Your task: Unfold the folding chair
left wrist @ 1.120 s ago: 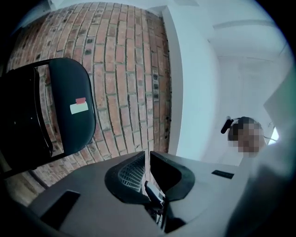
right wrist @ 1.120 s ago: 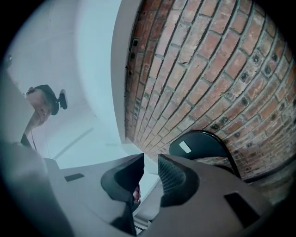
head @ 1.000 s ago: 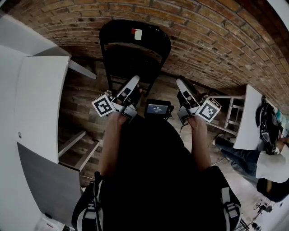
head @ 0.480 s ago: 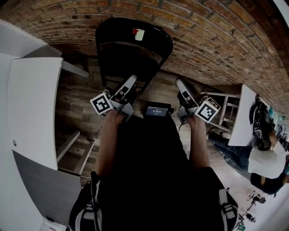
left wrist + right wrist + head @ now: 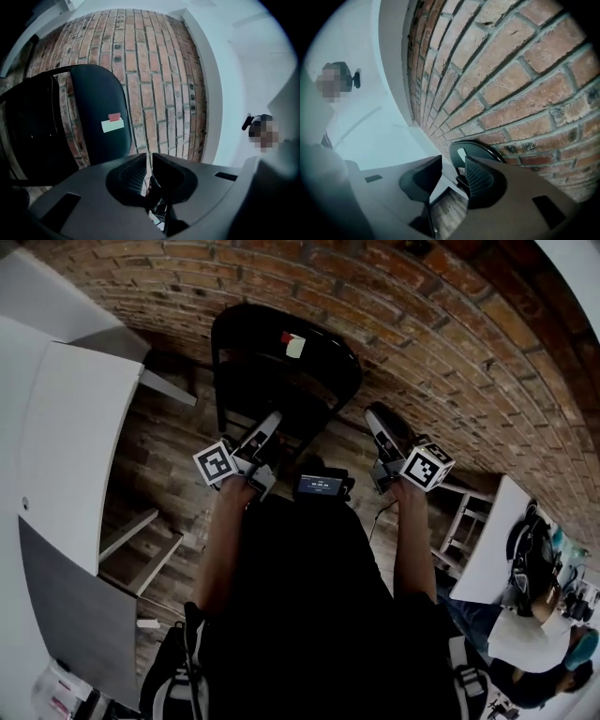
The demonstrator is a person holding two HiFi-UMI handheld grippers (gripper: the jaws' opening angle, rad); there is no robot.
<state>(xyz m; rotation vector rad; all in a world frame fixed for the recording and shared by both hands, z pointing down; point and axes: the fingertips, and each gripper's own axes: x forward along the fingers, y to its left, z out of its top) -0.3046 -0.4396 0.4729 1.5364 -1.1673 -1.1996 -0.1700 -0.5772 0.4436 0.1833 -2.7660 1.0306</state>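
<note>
The folding chair [image 5: 281, 352] is black and stands folded flat against the brick wall, with a small red and white tag on its backrest. In the left gripper view the chair [image 5: 96, 112] fills the left side, ahead of the jaws. My left gripper [image 5: 274, 416] points at the chair's lower part; in its own view the left gripper [image 5: 149, 161] is shut with nothing in it. My right gripper [image 5: 375, 412] is just right of the chair. The right gripper [image 5: 452, 174] is open, its jaws have just been opening, and only the chair's edge [image 5: 480, 149] shows beyond them.
A white table [image 5: 66, 437] stands at the left with wooden frames [image 5: 141, 545] below it. A small screen device [image 5: 319, 486] hangs at the person's chest. At the right are another white table [image 5: 487, 554] and a seated person [image 5: 530, 643]. The floor is wood planks.
Both grippers have come slightly lower in the head view and stay pointed at the chair. The view has swung, so the right-hand table and the seated person sit lower in the picture.
</note>
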